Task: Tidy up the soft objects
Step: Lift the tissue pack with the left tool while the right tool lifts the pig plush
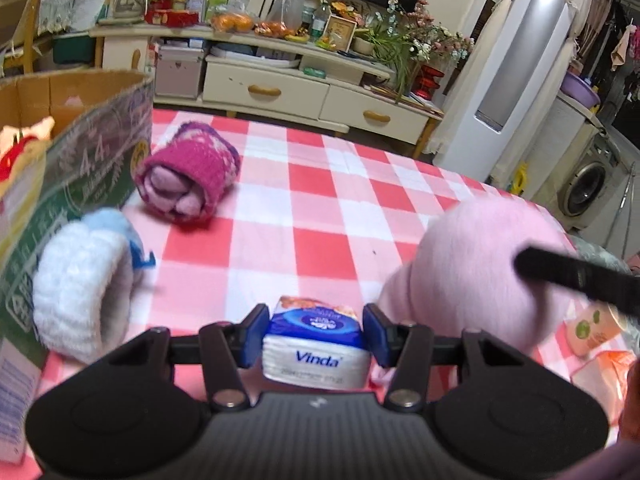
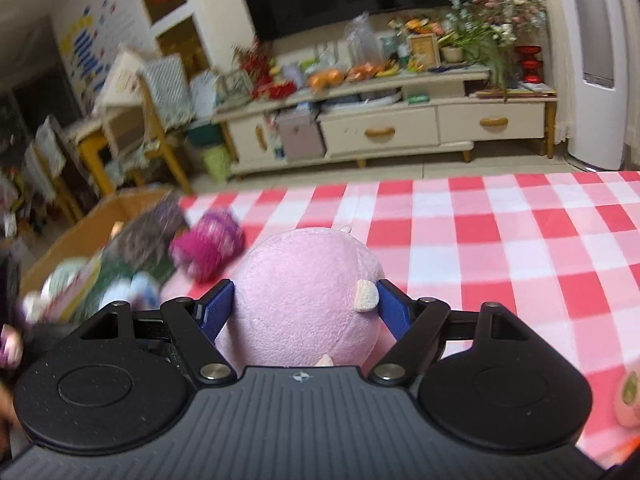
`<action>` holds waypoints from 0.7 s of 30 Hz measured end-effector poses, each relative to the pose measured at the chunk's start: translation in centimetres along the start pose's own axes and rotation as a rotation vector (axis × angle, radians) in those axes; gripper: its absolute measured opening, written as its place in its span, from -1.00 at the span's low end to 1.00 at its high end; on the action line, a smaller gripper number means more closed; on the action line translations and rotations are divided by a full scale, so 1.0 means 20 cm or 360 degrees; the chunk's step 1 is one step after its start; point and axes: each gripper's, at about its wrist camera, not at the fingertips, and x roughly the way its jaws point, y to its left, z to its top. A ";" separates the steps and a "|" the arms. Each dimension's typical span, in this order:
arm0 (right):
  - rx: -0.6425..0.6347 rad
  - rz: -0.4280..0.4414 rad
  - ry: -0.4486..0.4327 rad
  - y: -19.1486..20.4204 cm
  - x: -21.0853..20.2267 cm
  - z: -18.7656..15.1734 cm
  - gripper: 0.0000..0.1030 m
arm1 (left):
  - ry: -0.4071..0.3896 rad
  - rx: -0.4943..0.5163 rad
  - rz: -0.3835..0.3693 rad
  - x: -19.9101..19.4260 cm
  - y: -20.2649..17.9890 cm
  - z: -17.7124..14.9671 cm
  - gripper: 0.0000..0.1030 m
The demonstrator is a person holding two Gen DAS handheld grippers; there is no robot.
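Note:
My left gripper [image 1: 316, 320] is shut on a small blue and white Vinda tissue pack [image 1: 316, 340], held above the red checked tablecloth [image 1: 320, 208]. To its right is a round pink plush toy [image 1: 480, 272], with one black finger of the right gripper [image 1: 576, 276] across it. In the right wrist view my right gripper [image 2: 305, 292] is shut on the pink plush toy [image 2: 300, 296], its blue pads pressing both sides. A magenta knit roll [image 1: 188, 180] and a white and blue knit roll [image 1: 84, 280] lie beside an open cardboard box [image 1: 96, 92] at the left.
The box [image 2: 80, 236] holds some soft items, blurred here. A small pink packet [image 1: 592, 328] and an orange bag [image 1: 608, 368] lie at the table's right. Beyond the table's far edge stands a cream TV cabinet [image 1: 280, 88].

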 end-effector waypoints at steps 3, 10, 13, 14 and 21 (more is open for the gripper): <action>-0.0089 0.0005 0.0090 0.04 0.01 -0.08 0.91 | 0.0034 0.0045 -0.0011 0.01 -0.02 -0.05 -0.08; -0.0161 -0.0007 0.0212 0.09 0.12 -0.19 1.00 | 0.0016 0.0084 0.0027 0.02 -0.01 -0.09 -0.08; -0.0071 0.0041 0.0203 0.04 0.15 -0.20 1.00 | 0.0067 0.0064 0.0017 0.05 0.02 -0.10 0.01; -0.0035 0.0058 0.0197 0.02 0.17 -0.21 1.00 | 0.0072 0.0056 0.0014 0.05 0.02 -0.10 0.02; 0.0248 0.0181 0.0159 -0.11 0.17 -0.26 1.00 | 0.0096 0.0138 0.0039 0.08 -0.01 -0.13 0.11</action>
